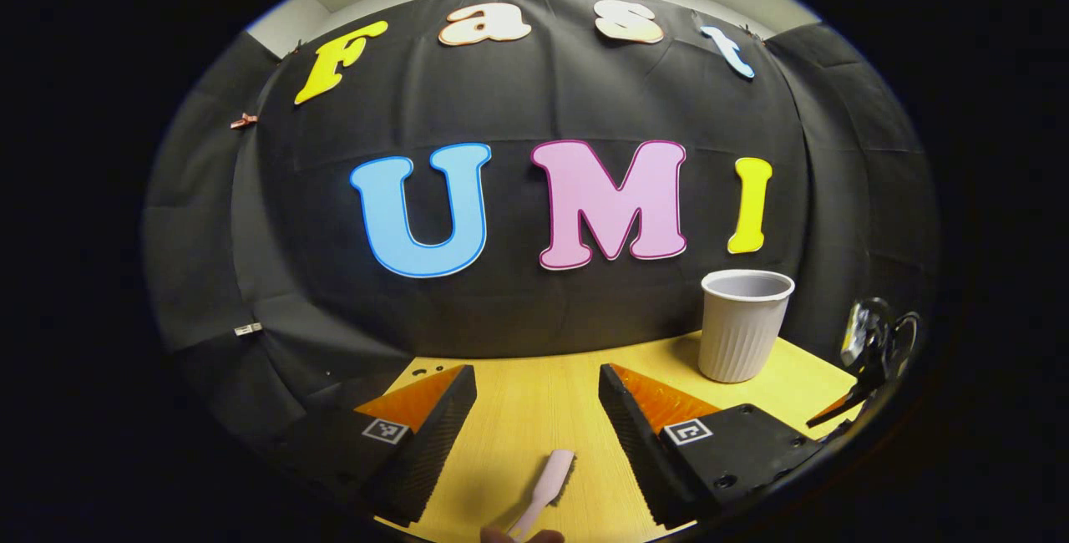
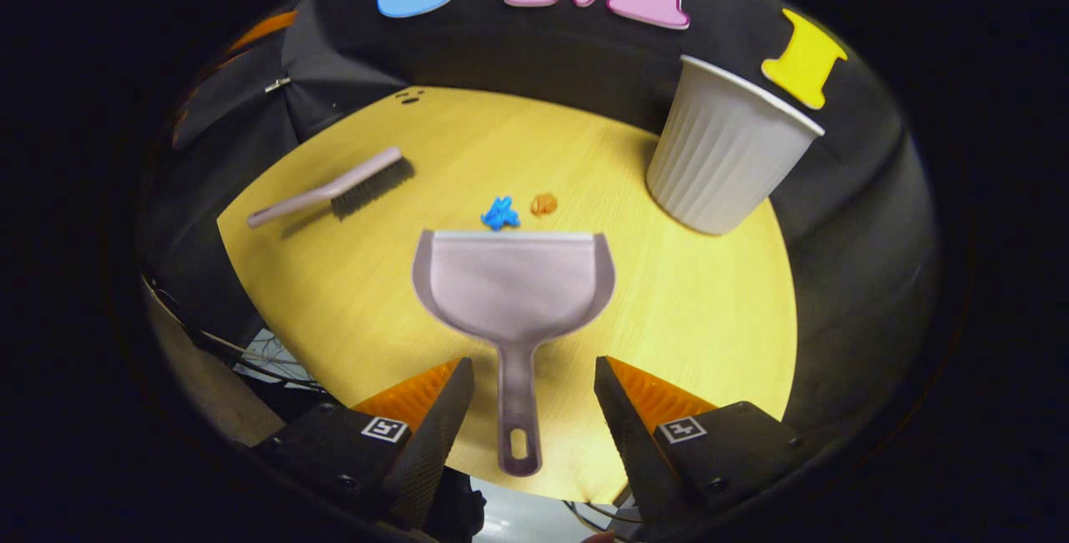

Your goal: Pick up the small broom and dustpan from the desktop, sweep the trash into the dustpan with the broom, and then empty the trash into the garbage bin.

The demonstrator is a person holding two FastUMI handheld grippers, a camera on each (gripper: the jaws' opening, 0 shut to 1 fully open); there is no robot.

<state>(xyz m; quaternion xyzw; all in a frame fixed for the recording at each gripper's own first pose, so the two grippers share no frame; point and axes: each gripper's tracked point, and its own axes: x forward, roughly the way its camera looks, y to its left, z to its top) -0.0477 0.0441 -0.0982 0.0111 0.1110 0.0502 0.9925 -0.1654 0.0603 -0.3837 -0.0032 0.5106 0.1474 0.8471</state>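
**Dustpan lined up between spread fingers, broom not yet taken**

Dustpan [image 2: 514, 292] lies flat on the yellow wooden counter [image 2: 693, 309], its open lip facing the trash and its handle pointing back toward the right gripper [image 2: 534, 397]. That gripper hangs above the handle with its jaws spread wide, one on either side and neither touching it; the alignment suggests a grasp on the handle is being set up. Just beyond the dustpan's lip sit two scraps, a blue piece [image 2: 500, 213] and an orange piece [image 2: 544, 204], so a short sweep would carry them in. The small broom [image 2: 338, 186] rests on the counter off to the left of the dustpan and farther back, bristles down. A ribbed garbage bin [image 2: 725, 154] stands upright beyond the dustpan to the right, near enough for tipping.

The left gripper [image 1: 537, 397] is also spread and holds nothing; the pale broom [image 1: 544, 489] lies on the counter below and between its fingers, so it seems poised to come down on it. The bin [image 1: 742, 326] stands ahead to its right.

Black cloth walls close in the counter's far side.
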